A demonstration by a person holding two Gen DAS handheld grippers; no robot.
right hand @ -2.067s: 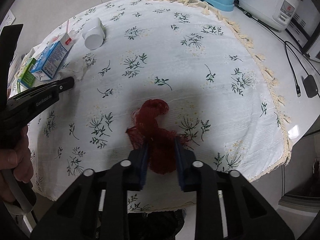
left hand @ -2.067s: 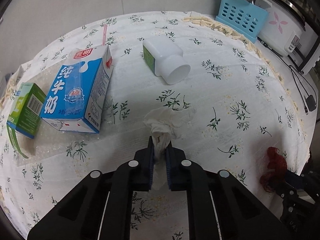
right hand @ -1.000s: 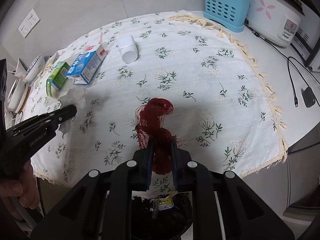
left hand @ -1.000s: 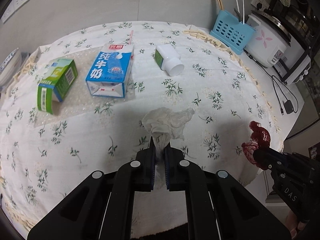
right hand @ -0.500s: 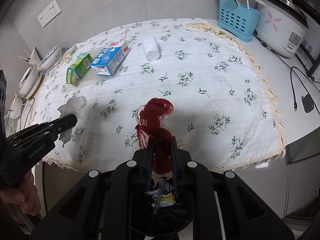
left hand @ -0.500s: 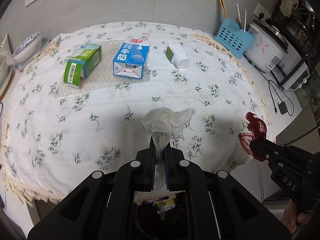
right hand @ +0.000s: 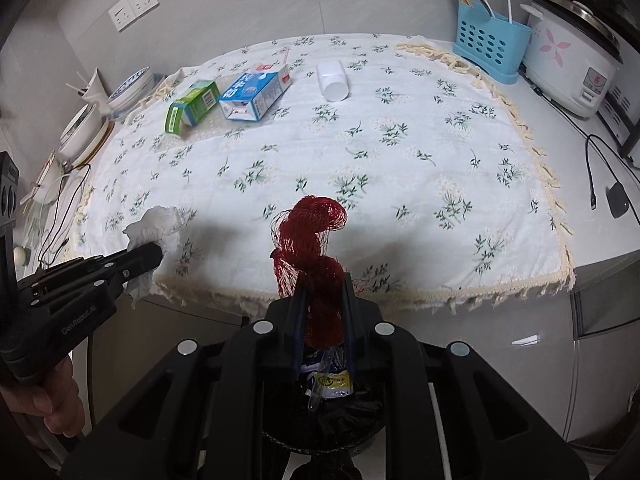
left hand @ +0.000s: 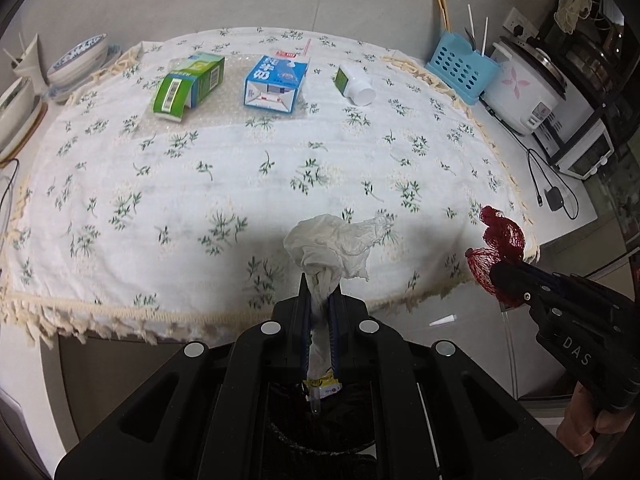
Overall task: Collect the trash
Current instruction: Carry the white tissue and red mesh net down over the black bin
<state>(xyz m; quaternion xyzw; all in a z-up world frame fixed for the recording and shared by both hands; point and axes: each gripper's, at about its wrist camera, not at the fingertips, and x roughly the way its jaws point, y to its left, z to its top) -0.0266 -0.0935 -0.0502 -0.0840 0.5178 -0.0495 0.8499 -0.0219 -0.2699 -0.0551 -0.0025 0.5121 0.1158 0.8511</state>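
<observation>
From the left wrist view, the left gripper [left hand: 320,292] has its jaws closed tight on one crumpled white tissue [left hand: 332,246], which sticks up past the fingertips just off the front edge of the worktop [left hand: 240,184]. Below the jaws sits one dark trash bin [left hand: 320,424], and in it a yellow-labelled wrapper shows; the rest of its contents are too dark to tell. Three pieces of trash lie in a row near the back edge of the worktop: one green carton [left hand: 188,84] toward the back left corner, one blue milk carton [left hand: 274,84] beside it with a straw, and one white bottle [left hand: 354,84] on its side further right. At the back right corner stands one blue basket [left hand: 460,66] holding chopsticks and several white sticks, with one rice cooker [left hand: 528,88] next to it. The right gripper [left hand: 500,272] shows at the right, off the front right corner, gripping a red mesh bag [left hand: 500,236]. From the right wrist view, the right gripper [right hand: 324,284] has its jaws closed on that one red mesh bag [right hand: 312,240], held just off the front edge above the bin [right hand: 324,412], where a yellow-labelled wrapper and clear plastic lie. The left gripper [right hand: 150,256] with the tissue [right hand: 154,222] is near the front left corner. The same three items, green carton [right hand: 192,106], milk carton [right hand: 254,94] and bottle [right hand: 334,78], lie along the back.
</observation>
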